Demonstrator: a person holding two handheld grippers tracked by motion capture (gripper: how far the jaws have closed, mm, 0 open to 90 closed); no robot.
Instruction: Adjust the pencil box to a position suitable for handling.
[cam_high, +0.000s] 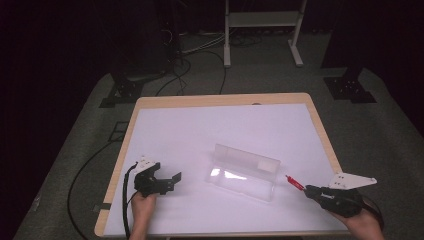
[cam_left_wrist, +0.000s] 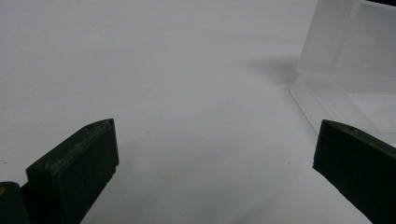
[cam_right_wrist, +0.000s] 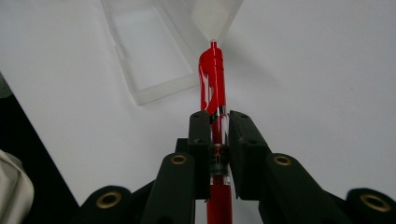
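Right gripper (cam_right_wrist: 218, 123) clamps red pen (cam_right_wrist: 212, 74) | left gripper (cam_left_wrist: 215, 154) wide | clear case (cam_high: 243, 172) apparently open

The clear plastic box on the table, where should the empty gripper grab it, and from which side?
Probably the near end of the clear box, reached by the open left gripper from its own side. The raised lid stands along the far edge, so the low tray wall there is free to pinch.

A red pen (cam_right_wrist: 212, 84) with a clip on its barrel is sitting clamped between the right gripper's (cam_high: 306, 188) jaws, its clip end pointing toward a clear plastic case (cam_high: 243, 172). The case is lying open at the middle of the white table (cam_high: 200, 125), lid tilted up, just beyond the pen's tip.
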